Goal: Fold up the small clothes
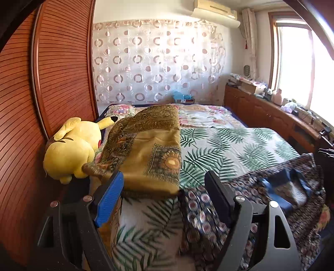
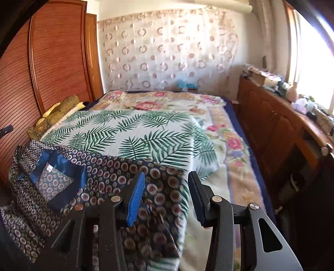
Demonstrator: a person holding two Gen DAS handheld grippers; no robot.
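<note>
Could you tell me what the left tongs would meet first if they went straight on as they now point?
Probably the palm-leaf bedsheet, between the folded ochre cloth and the patterned garment; depth is unclear. The left tongs stand open.

A yellow plush toy (image 1: 71,150) lies on its side by the slatted wooden wardrobe (image 1: 62,68), ahead and to the left of the left claw. An ochre patterned blanket (image 1: 146,150) is heaped just beyond that claw, beside the toy. A palm-leaf sheet (image 2: 133,133) covers the bed ahead of both claws, over a floral quilt (image 2: 227,146). Farther off hangs a sheer curtain with rings (image 1: 156,60), an air conditioner (image 1: 215,12) above it. Off to the right, a cluttered wooden cabinet (image 2: 271,125) runs beneath the bright window (image 1: 296,62).
</note>
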